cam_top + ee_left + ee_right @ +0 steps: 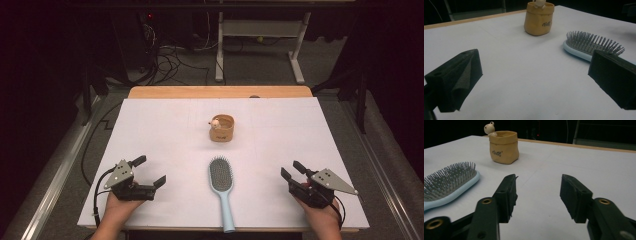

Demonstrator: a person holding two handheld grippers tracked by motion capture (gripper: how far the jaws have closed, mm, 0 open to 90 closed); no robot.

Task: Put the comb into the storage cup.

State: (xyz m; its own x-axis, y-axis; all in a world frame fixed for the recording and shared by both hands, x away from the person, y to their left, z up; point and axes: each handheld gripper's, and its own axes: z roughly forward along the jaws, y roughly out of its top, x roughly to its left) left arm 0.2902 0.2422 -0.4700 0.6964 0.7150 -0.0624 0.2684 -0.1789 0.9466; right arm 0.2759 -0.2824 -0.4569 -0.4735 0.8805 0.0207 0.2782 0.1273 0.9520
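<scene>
A light-blue hairbrush (221, 182) lies bristles up at the table's front centre, its handle toward the near edge. Behind it stands a small tan pot (222, 129) with a little bear figure on its rim. My left gripper (150, 170) rests at the front left, held in a hand, open, with nothing between its jaws. My right gripper (291, 169) sits at the front right, open but less wide, and holds nothing. The left gripper view has the gripper (536, 67), the brush (589, 45) and the pot (539, 20). The right gripper view has the gripper (539, 187), the brush (449, 182) and the pot (504, 147).
A white sheet (165, 130) covers the table, with a strip of bare wood (220, 92) along the far edge. Beyond it, a desk frame (260, 30) and loose cables (170, 60) are on the floor. White surface lies between each gripper and the brush.
</scene>
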